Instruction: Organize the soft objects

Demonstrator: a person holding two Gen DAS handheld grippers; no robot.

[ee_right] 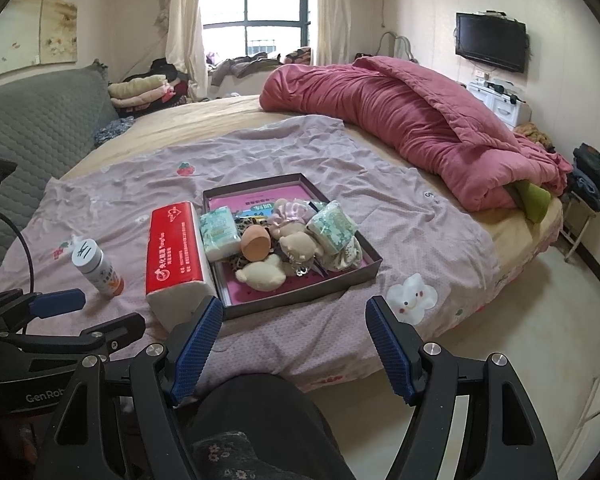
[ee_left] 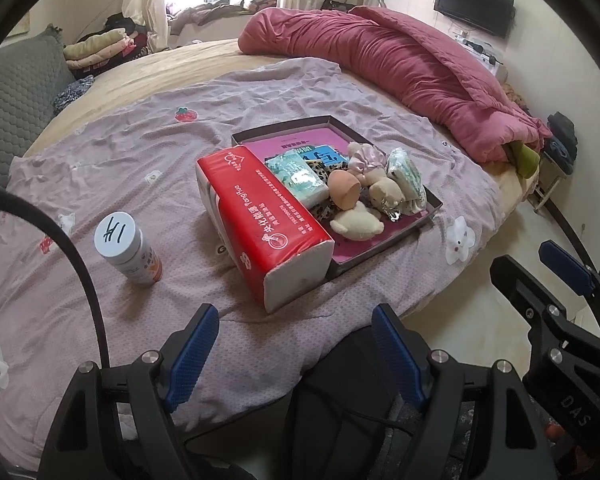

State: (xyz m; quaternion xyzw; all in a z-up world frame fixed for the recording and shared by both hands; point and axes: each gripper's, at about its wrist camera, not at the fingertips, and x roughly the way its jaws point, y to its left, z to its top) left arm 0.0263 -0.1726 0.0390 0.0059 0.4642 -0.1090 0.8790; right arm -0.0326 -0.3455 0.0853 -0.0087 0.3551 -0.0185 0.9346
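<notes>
- The left gripper (ee_left: 296, 354) hangs over the near edge of the bed, its blue-padded jaws spread wide with nothing between them.
- The right gripper (ee_right: 296, 350) sits just beside it, jaws likewise wide apart and empty, above the person's dark trouser leg (ee_right: 260, 420).
- A shallow cardboard box (ee_right: 374, 256) with a pink floor lies on the lilac bedsheet (ee_right: 300, 152), near the front edge of the bed.
- Inside it are heaped soft items: two tissue packs (ee_right: 219, 232), a cream plush bear (ee_right: 260, 276), a second beige plush toy (ee_right: 298, 248), a pink scrunchie (ee_right: 286, 218) and an orange-brown sponge (ee_right: 255, 243).
- A red pack of paper tissues (ee_left: 256, 216) lies along the box's left side, touching its wall.
- A white-capped bottle (ee_left: 130, 252) stands upright on the sheet, left of the red pack and apart from it.
- A rolled crimson quilt (ee_left: 400, 68) lies across the far right of the bed.
</notes>
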